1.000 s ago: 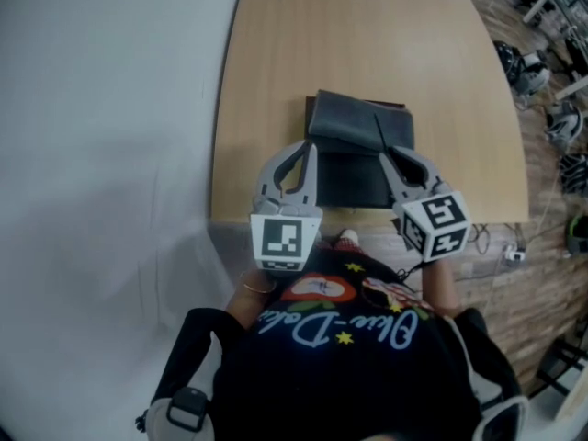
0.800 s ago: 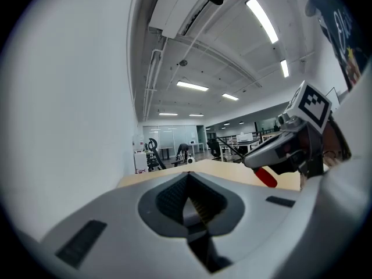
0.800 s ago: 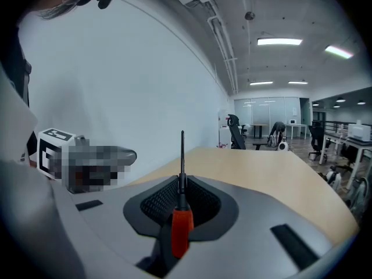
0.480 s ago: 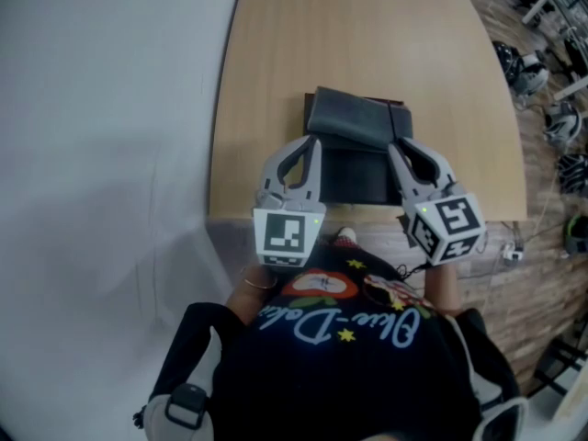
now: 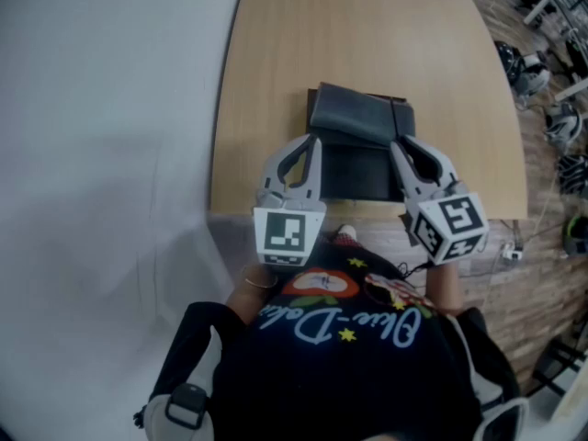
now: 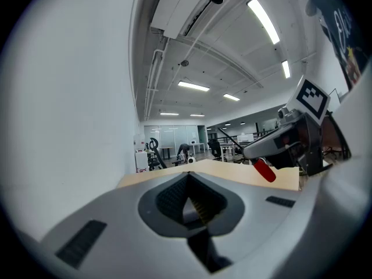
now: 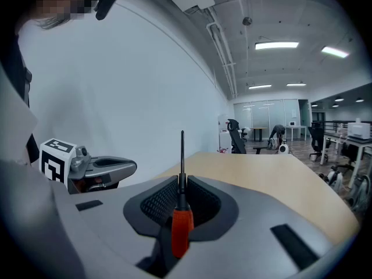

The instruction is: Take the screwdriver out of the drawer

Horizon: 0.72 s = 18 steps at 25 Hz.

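Note:
A screwdriver with a red handle (image 7: 180, 228) and a thin dark shaft stands between the jaws of my right gripper (image 7: 181, 182), which is shut on it, shaft pointing forward. From the left gripper view its red handle (image 6: 264, 170) sticks out under the right gripper. The dark grey drawer unit (image 5: 358, 118) sits mid-table with its drawer (image 5: 354, 177) pulled out toward me. My right gripper (image 5: 397, 150) hovers over the drawer's right edge. My left gripper (image 5: 312, 145) is at the drawer's left edge, jaws shut on nothing (image 6: 187, 176).
The light wooden table (image 5: 276, 62) carries only the drawer unit. A white wall runs along the left. Wooden floor with cables and chair bases (image 5: 528, 72) lies to the right. The person's dark shirt fills the bottom of the head view.
My right gripper has lifted a little with the screwdriver in it and drifted slightly right. The left gripper has stayed where it was.

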Available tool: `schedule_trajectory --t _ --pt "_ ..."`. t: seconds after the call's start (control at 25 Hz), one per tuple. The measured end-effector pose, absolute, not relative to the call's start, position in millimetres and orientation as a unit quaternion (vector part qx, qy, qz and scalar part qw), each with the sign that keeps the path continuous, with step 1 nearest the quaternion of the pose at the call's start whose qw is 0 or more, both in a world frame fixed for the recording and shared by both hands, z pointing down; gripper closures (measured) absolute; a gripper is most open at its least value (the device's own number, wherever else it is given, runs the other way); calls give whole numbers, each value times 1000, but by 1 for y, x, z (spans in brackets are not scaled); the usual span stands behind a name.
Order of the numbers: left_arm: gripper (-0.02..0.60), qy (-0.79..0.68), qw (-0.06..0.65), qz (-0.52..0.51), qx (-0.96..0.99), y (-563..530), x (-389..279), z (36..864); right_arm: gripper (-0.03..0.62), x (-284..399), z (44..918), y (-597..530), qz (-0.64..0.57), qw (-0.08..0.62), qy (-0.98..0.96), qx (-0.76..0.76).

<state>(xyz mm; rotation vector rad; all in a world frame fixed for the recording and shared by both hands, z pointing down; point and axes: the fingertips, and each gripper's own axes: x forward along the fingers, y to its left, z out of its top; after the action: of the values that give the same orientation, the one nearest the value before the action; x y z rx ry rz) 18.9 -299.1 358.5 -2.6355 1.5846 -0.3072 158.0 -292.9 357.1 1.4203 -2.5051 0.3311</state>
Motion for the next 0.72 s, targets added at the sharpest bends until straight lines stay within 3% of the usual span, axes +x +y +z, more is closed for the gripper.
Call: schedule_trajectory --t 0.72 --pt "581 529 17 -96 -843 -293 5 357 545 148 356 -293 109 129 -864 474"
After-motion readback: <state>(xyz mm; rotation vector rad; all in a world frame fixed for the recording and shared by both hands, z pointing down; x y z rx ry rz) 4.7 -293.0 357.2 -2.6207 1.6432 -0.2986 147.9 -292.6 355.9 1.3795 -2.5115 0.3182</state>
